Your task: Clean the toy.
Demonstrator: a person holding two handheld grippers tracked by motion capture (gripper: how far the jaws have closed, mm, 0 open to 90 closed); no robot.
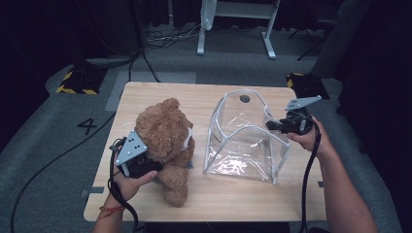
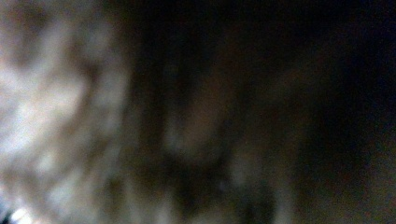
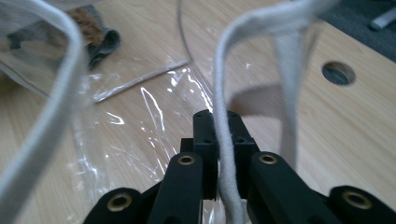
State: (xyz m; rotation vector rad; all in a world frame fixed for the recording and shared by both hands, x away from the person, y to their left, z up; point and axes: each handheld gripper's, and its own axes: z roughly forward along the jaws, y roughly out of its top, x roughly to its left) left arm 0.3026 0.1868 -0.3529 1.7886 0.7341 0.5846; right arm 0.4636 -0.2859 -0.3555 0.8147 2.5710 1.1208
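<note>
**Bear gripped on one side, bag rim pinched on the other**

In the high view the left gripper (image 1: 151, 162) presses into the flank of a brown teddy bear (image 1: 166, 141), which sits on the wooden table (image 1: 233, 199) leaning toward the gripper. Its jaws are buried in the fur there, so how they stand is hidden; they appear to clamp the bear's body, and the left gripper view is a close blur of pale and brown fur (image 2: 60, 121) right against the lens. The left hand (image 1: 130, 183) wraps the gripper's body from below, with the grey three-cornered plate facing up and the cable trailing off toward the person.

The right gripper (image 1: 270, 125) points across toward the bear and meets the near edge of a clear plastic bag (image 1: 243, 145) that stands open on the table, between the two grippers. In the right gripper view the jaws are pressed together on the bag's white fabric trim (image 3: 226, 149), which runs up from between the pads and arches overhead. Beyond the fingertips lies the bag's crinkled clear floor, and farther off to the upper left a bit of the bear's fur shows through the plastic. A round hole (image 3: 338, 73) in the tabletop lies to the right of the jaws. The right hand (image 1: 311, 138) holds the gripper just beside the bag's outer wall
</note>
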